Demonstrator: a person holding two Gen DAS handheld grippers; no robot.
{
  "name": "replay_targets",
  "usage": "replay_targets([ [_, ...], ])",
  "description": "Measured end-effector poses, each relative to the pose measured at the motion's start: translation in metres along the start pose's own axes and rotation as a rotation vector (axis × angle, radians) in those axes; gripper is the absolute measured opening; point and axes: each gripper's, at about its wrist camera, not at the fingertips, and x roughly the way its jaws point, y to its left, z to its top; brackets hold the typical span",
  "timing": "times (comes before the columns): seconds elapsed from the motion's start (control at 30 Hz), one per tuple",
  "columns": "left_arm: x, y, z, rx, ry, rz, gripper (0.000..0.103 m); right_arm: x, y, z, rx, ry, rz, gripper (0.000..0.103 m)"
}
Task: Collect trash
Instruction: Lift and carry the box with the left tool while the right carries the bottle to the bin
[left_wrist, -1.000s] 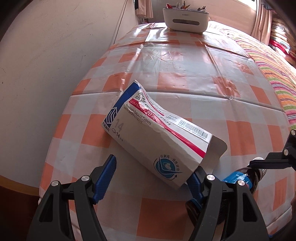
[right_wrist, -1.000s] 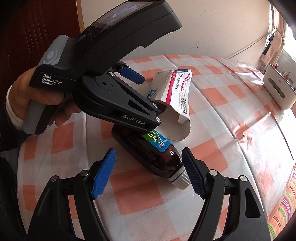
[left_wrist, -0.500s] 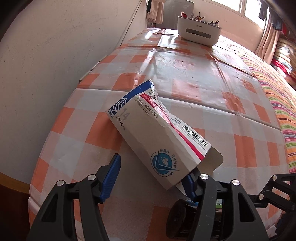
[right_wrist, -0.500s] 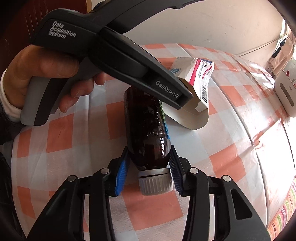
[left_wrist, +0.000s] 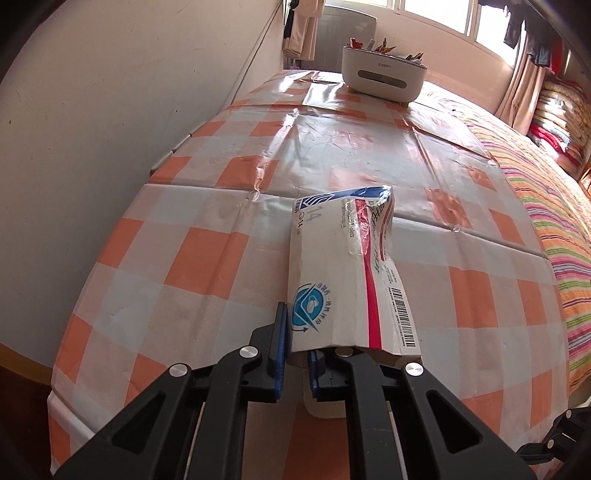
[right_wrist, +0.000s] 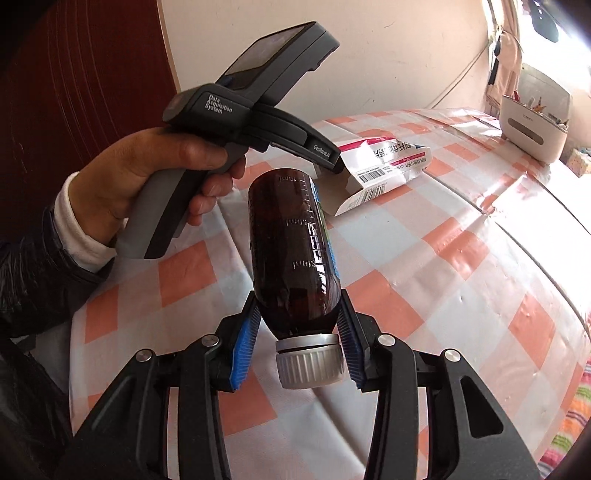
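Trash is in both claws: left gripper (left_wrist: 295, 363), just closed, pinches the flattened carton (left_wrist: 343, 273) by its near flap; right gripper (right_wrist: 297, 350) clamps the brown bottle (right_wrist: 291, 251) near its cap, lifted clear of the table (right_wrist: 461, 258), ready for carrying off.

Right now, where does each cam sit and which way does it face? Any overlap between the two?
Left wrist: on the left gripper, angled down along the checked table toward the white bin; its jaws have just closed on the crushed medicine box. Only its fingers show.
Right wrist: on the right gripper, facing across the table; it holds the brown bottle. The person's left hand and sleeve show.
Shared: box, table, bin.
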Motion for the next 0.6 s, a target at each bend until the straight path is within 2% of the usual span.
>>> replay_targets([
  [0.13, -0.012, -0.002, -0.007, 0.003, -0.023, -0.018, 0.008, -0.023, 0.006, -0.010, 0.102, -0.076, -0.004, 0.040],
  [0.33, -0.044, -0.007, -0.016, 0.009, -0.084, -0.058, 0.008, -0.042, -0.001, -0.023, 0.214, -0.121, -0.043, 0.040],
  [0.6, -0.077, -0.022, -0.032, 0.049, -0.138, -0.106, 0.008, -0.066, -0.006, -0.031, 0.282, -0.175, -0.136, 0.040],
])
